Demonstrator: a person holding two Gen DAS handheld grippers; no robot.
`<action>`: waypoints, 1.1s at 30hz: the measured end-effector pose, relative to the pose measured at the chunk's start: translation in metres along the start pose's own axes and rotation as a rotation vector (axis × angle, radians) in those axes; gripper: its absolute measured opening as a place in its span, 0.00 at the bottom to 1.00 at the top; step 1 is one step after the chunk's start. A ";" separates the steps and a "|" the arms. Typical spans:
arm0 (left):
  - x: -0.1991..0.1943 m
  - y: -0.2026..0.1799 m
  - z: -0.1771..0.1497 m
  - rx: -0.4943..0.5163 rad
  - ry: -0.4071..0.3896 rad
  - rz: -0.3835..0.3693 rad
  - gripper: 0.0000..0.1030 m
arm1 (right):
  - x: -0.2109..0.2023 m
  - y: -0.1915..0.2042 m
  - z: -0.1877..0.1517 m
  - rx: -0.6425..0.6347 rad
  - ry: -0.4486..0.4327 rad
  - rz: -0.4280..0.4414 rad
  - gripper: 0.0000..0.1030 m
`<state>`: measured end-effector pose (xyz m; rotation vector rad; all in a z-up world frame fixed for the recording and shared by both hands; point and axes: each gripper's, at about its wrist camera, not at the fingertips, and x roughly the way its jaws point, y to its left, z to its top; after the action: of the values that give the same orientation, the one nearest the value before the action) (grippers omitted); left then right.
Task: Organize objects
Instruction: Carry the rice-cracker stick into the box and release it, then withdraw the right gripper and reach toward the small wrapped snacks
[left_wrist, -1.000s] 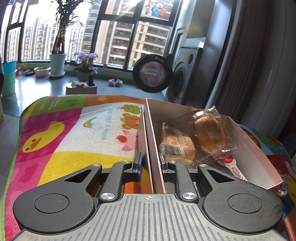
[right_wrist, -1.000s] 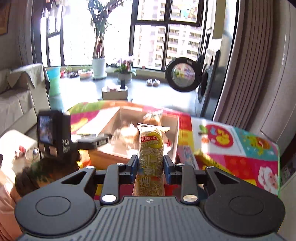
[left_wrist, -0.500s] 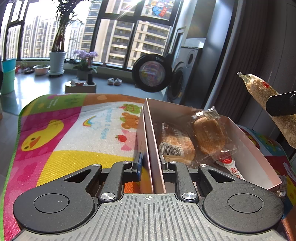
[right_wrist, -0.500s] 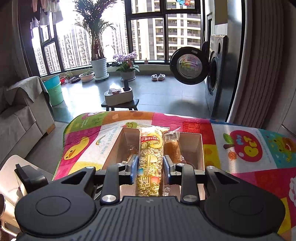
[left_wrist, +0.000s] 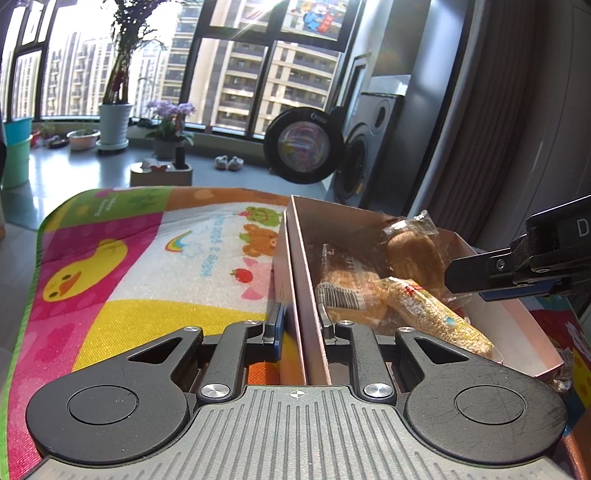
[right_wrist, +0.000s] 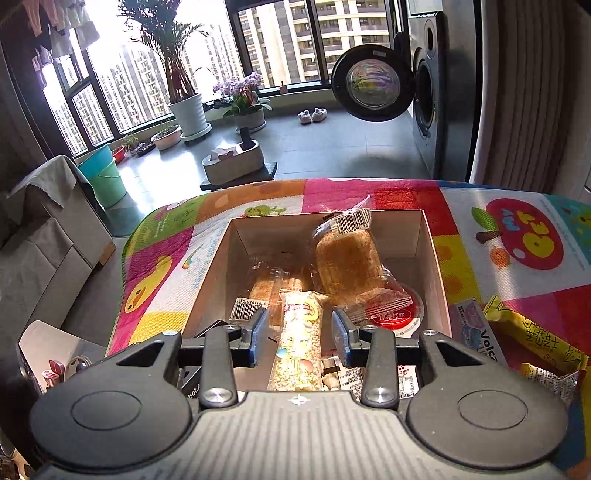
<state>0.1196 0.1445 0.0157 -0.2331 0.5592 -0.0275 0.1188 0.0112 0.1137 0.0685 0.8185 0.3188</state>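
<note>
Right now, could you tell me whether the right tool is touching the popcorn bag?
Apart. The right wrist view shows the right tool open, with a clear gap between each pad and the popcorn bag lying in the box.

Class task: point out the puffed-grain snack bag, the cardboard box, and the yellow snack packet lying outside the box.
Puffed-grain snack bag (right_wrist: 297, 350): right wrist view, printed middle.
Cardboard box (right_wrist: 210, 273): right wrist view, left wall.
Yellow snack packet (right_wrist: 535, 334): right wrist view, printed face.

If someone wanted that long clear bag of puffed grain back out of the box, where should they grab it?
Probably mid-length, from above, fingers across its narrow width. The long clear puffed-grain bag lies lengthwise atop the wrapped breads in the cardboard box, with its sides exposed.
</note>
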 end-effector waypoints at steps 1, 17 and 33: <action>0.000 0.000 0.000 0.000 0.000 0.000 0.19 | -0.005 -0.002 -0.002 -0.005 -0.010 -0.008 0.43; 0.000 0.000 0.000 0.000 0.000 0.000 0.19 | -0.067 -0.105 -0.042 0.086 -0.086 -0.327 0.79; 0.000 0.001 0.001 0.002 0.002 0.004 0.18 | -0.054 -0.180 -0.079 0.230 -0.071 -0.450 0.95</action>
<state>0.1198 0.1456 0.0160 -0.2303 0.5615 -0.0245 0.0730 -0.1813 0.0651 0.1078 0.7734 -0.2018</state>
